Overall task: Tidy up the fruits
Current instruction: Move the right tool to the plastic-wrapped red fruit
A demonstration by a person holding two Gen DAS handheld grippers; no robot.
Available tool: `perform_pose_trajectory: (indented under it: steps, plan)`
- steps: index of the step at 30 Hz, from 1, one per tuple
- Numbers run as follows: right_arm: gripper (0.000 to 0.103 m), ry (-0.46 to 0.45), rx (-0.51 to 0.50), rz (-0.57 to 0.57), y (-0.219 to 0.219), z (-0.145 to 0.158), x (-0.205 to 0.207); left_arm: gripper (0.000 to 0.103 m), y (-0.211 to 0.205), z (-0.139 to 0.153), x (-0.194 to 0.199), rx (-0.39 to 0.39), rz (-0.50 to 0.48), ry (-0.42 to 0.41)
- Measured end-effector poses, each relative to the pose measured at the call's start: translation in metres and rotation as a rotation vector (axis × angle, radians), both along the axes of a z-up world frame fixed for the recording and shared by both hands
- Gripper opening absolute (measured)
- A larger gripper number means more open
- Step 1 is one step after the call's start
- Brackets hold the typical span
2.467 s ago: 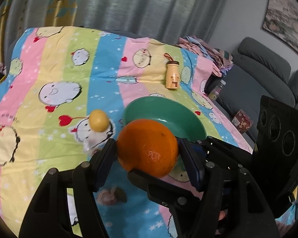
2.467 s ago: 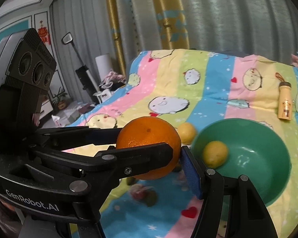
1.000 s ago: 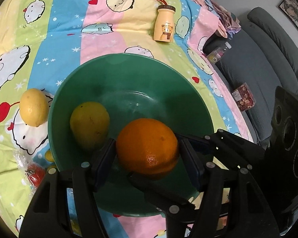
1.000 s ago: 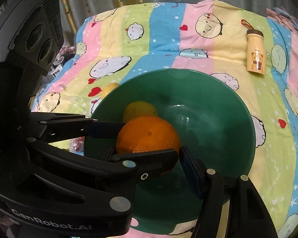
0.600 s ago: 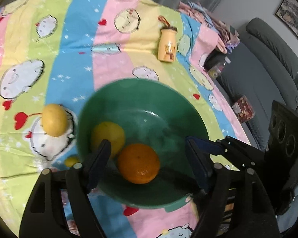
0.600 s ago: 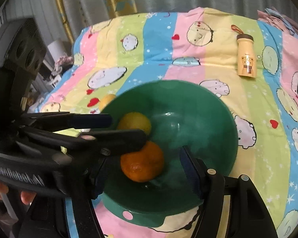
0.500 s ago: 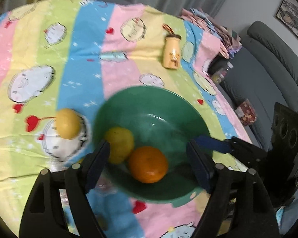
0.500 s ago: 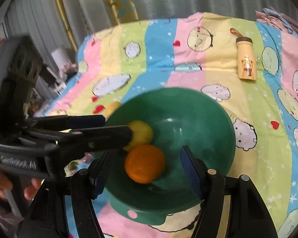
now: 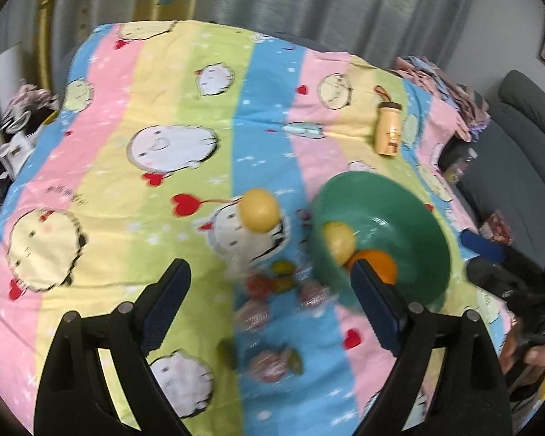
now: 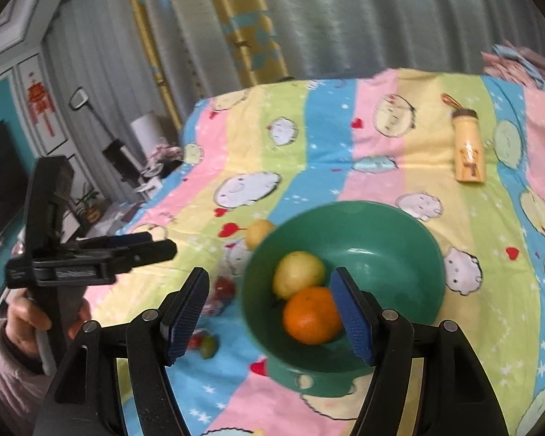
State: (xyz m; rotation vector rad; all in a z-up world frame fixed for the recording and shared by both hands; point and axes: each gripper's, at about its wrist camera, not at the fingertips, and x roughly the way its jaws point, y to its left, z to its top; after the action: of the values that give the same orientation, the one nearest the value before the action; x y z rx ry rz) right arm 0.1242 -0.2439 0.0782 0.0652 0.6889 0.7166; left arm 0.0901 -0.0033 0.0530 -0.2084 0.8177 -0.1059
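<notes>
Both jaws stand spread and empty, the left gripper [image 9: 270, 290] having just widened. Its orange [image 10: 311, 315] sits beside a lemon [image 10: 298, 274] inside the green bowl [image 10: 392, 225]; careless reaching toward the loose lemon [image 9: 258, 210] might tip the bowl.

It was a home living room: a grey sofa [image 9: 523, 134], curtains [image 10: 309, 18] and a cartoon-print cloth [image 9: 200, 145] showed it.
</notes>
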Motion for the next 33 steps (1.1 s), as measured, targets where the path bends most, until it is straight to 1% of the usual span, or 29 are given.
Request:
perform_pose_trajectory:
  steps: [2, 4, 7, 10, 14, 16, 18, 20, 21, 23, 26, 31, 33]
  plan:
    - [0.07, -0.019, -0.004, 0.037, 0.009, 0.002, -0.008, 0.09, 0.01, -0.009, -0.009, -0.017, 0.015, 0.008]
    - [0.07, -0.027, -0.019, 0.066, 0.019, 0.002, -0.015, 0.09, 0.02, -0.019, -0.017, -0.065, 0.021, 0.02]
    - [0.07, -0.028, -0.045, 0.103, 0.031, -0.002, -0.024, 0.09, 0.029, -0.033, -0.029, -0.102, 0.021, 0.032]
    - [0.07, 0.016, -0.008, 0.146, 0.034, -0.011, -0.031, 0.089, 0.026, -0.041, -0.039, -0.085, -0.007, 0.029]
    - [0.07, 0.045, -0.009, 0.195, 0.037, -0.026, -0.043, 0.087, 0.012, -0.048, -0.05, -0.014, -0.094, 0.016]
    - [0.07, 0.065, 0.001, 0.205, 0.036, -0.033, -0.047, 0.083, 0.006, -0.05, -0.053, -0.001, -0.145, -0.003]
    - [0.07, 0.087, 0.02, 0.213, 0.035, -0.037, -0.047, 0.08, 0.002, -0.055, -0.055, 0.003, -0.185, -0.002]
    - [0.07, 0.104, 0.023, 0.215, 0.034, -0.042, -0.045, 0.075, 0.0, -0.062, -0.054, -0.002, -0.213, 0.016]
    - [0.07, 0.106, 0.02, 0.213, 0.036, -0.043, -0.045, 0.068, -0.002, -0.067, -0.054, -0.011, -0.231, 0.029]
    - [0.07, 0.113, 0.025, 0.216, 0.036, -0.045, -0.044, 0.067, -0.006, -0.072, -0.053, -0.014, -0.253, 0.043]
    - [0.07, 0.125, 0.031, 0.226, 0.036, -0.048, -0.041, 0.066, -0.012, -0.08, -0.049, -0.009, -0.27, 0.067]
    - [0.07, 0.147, 0.031, 0.228, 0.037, -0.054, -0.038, 0.053, -0.016, -0.09, -0.042, -0.033, -0.282, 0.1]
    - [0.07, 0.152, 0.032, 0.23, 0.037, -0.055, -0.038, 0.052, -0.016, -0.092, -0.039, -0.049, -0.281, 0.108]
